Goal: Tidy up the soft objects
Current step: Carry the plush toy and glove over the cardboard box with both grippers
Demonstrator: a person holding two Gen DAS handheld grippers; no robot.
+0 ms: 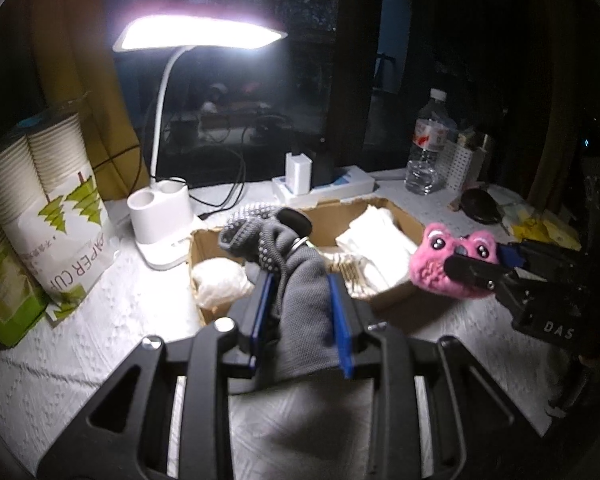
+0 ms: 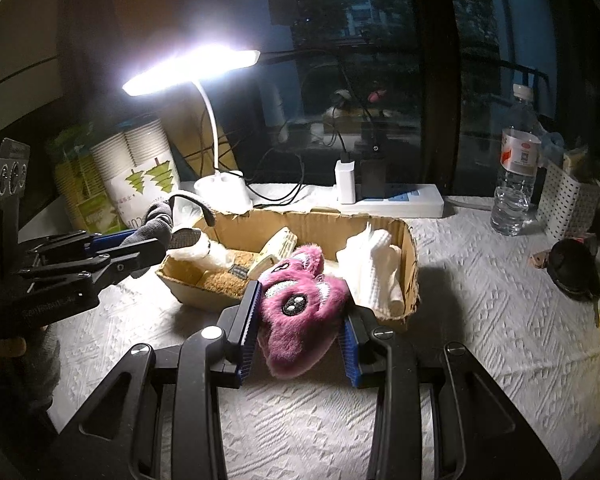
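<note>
Left wrist view: cardboard box [image 1: 396,216] holds folded white cloths [image 1: 374,236] and a cream bundle [image 1: 220,282]. It sits on a white textured table [image 1: 112,320] beside a lit desk lamp [image 1: 160,216], paper-cup sleeve [image 1: 56,216] and water bottle [image 1: 428,144]. The left gripper [image 1: 300,316] has its fingers closed on a grey glove [image 1: 300,304], held above the box's near edge.

Right wrist view: the same box [image 2: 410,248] also contains a tan mat [image 2: 224,278]. The right gripper [image 2: 298,334] has its fingers clamped on a pink plush toy [image 2: 300,312] at the box's front wall, with the left gripper to its left over the box's left end.
</note>
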